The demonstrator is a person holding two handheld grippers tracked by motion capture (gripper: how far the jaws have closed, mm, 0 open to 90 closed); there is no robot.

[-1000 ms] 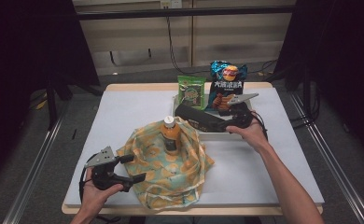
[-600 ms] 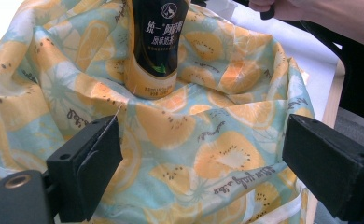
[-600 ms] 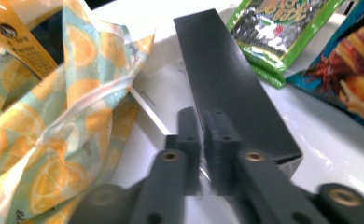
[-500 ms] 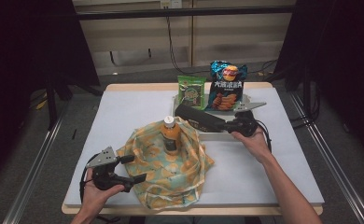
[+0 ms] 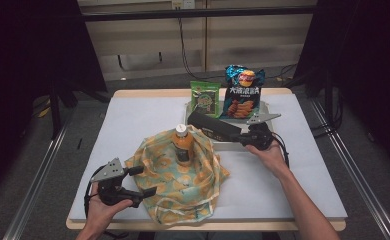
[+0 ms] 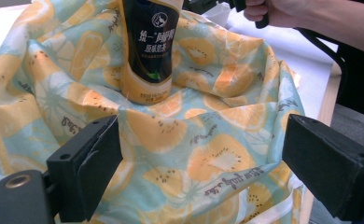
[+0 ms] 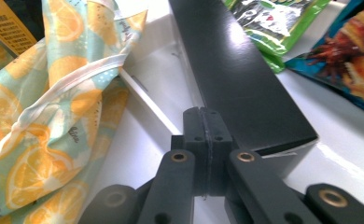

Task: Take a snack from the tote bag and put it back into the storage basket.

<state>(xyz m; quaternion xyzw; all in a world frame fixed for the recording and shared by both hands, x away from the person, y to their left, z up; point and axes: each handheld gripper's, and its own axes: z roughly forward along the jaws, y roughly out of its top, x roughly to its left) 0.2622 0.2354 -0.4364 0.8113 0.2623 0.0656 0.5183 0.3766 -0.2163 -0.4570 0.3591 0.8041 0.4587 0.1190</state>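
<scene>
A dark drink bottle [image 5: 182,145] with an orange cap stands upright in the middle of an orange-slice print cloth [image 5: 183,185] bunched up around it. My left gripper [image 5: 145,181] is open at the cloth's near-left edge. In the left gripper view, its jaws stand wide apart on either side of the cloth [image 6: 208,154], with the bottle [image 6: 150,46] straight ahead. My right gripper [image 5: 238,137] is shut at the near end of a long black box [image 5: 210,125]. The right gripper [image 7: 207,126] has its jaws pressed together, nothing visible between them, just short of the box [image 7: 236,79].
The black box lies in a white tray [image 5: 223,146] behind the cloth. A green snack bag [image 5: 205,99] and a blue chip bag [image 5: 242,95] stand at the tray's far side. Bare white tabletop lies left and right of the cloth. Cables trail behind the table.
The right hand and its gripper have shifted slightly toward the near side beside the box's end. The left gripper, cloth and bottle have barely moved.
</scene>
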